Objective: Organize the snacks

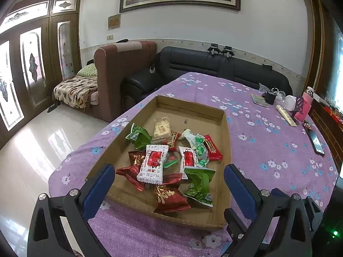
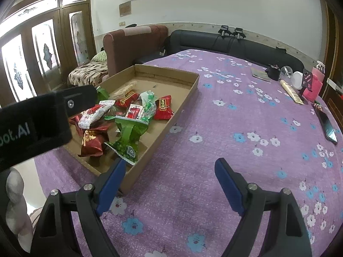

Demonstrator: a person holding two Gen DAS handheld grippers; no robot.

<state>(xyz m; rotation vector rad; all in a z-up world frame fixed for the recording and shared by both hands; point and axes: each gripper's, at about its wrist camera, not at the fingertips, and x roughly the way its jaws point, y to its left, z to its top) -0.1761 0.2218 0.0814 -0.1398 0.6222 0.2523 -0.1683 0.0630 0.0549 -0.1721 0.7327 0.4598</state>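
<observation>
A shallow cardboard tray [image 1: 226,141] [image 2: 184,98] lies on the purple flowered table and holds several wrapped snacks: green packets [image 1: 198,185] [image 2: 128,137], dark red packets [image 1: 169,197] [image 2: 92,142], white-and-red packets [image 1: 153,163] [image 2: 94,113] and a pale biscuit pack [image 1: 161,128]. My left gripper [image 1: 169,177] is open and empty, hovering over the tray's near end. It also shows as a black body at the left of the right wrist view [image 2: 42,120]. My right gripper [image 2: 170,171] is open and empty above the cloth, just right of the tray's near corner.
At the table's far right lie a phone [image 1: 316,142] [image 2: 328,126], a pink holder [image 2: 314,86], a white jar [image 2: 299,79], a cream stick [image 2: 291,91] and a small booklet [image 2: 260,73]. A black sofa [image 1: 214,64] and brown sofa [image 1: 120,64] stand behind the table.
</observation>
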